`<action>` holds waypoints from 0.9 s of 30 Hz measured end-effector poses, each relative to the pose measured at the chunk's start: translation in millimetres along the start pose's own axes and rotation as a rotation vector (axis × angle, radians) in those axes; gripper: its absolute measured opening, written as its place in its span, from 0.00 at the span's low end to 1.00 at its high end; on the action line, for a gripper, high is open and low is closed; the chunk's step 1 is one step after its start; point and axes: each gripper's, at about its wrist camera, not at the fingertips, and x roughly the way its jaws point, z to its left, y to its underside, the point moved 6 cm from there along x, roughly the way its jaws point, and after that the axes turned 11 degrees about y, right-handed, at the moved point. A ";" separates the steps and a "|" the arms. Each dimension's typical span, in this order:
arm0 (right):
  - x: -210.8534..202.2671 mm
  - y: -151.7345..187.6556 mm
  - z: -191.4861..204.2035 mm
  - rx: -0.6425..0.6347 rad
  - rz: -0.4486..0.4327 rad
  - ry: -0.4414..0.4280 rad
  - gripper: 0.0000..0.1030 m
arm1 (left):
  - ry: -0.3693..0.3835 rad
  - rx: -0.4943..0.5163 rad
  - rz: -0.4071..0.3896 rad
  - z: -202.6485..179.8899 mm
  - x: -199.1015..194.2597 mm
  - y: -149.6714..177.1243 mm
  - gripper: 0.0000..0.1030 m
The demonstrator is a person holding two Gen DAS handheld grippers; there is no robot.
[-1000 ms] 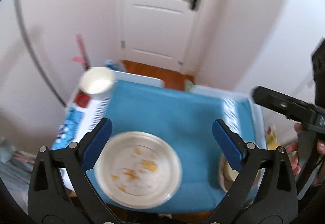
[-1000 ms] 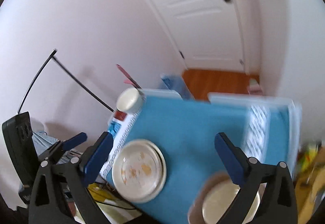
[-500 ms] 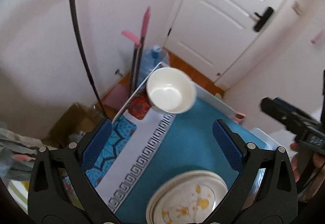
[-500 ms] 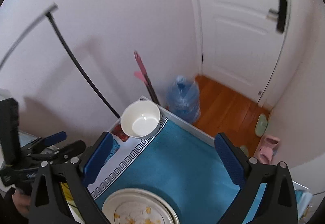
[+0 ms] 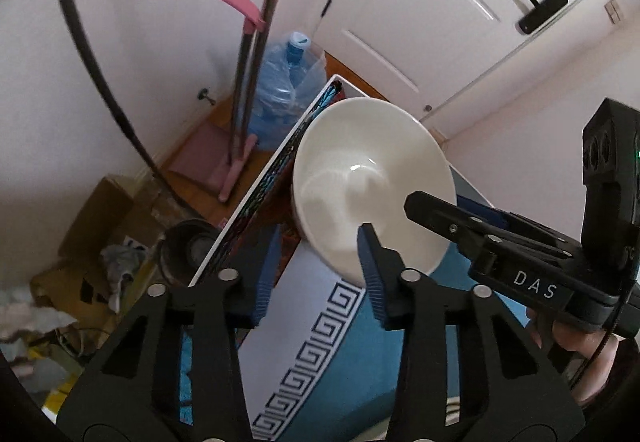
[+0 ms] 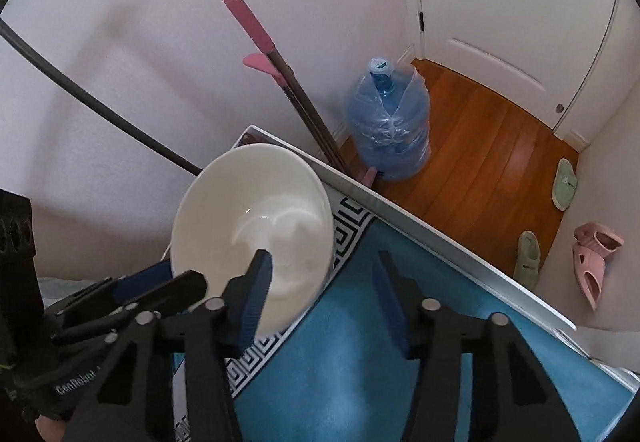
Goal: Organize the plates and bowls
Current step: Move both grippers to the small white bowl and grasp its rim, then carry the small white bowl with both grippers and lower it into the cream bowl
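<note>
A glossy white ceramic bowl point(image 5: 372, 189) sat mouth-up at the far corner of the blue cloth-covered table point(image 6: 360, 382), over the cloth's white Greek-key border point(image 5: 320, 338); being round, it had no long axis to note. The left gripper point(image 5: 316, 274) straddled the bowl's near rim, one blue pad inside, the other outside. Its jaws had just been closing to a narrow gap; whether the pads pressed the wall could not be told. The right gripper point(image 6: 324, 294) came in from the other side, one pad inside the bowl, the other over bare cloth. Its jaws had also just been closing, now half-wide, the rim between them with visible slack. Beyond the table stood a blue plastic water jug point(image 6: 390, 133) and a pink-handled mop point(image 5: 260, 53).
</note>
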 end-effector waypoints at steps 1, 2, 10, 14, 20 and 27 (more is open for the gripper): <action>2.0 -0.8 -0.2 0.002 0.003 -0.002 0.42 | -0.001 0.002 0.003 1.4 3.7 -1.7 0.26; 4.7 -2.4 -0.5 0.002 0.008 -0.005 0.41 | -0.003 0.003 0.007 3.2 7.2 -2.9 0.22; 21.3 -7.2 1.6 0.002 0.032 -0.017 0.17 | -0.044 0.045 -0.014 4.5 12.9 -11.0 0.18; 19.6 -6.8 2.1 0.007 0.025 -0.018 0.17 | -0.050 0.056 -0.012 3.8 11.8 -12.2 0.18; 2.8 -1.4 4.5 0.004 -0.007 -0.029 0.17 | -0.071 0.079 -0.035 -8.6 -5.0 -8.2 0.18; -45.9 10.9 0.2 0.010 -0.079 -0.040 0.17 | -0.085 0.140 -0.090 -52.2 -46.9 8.0 0.18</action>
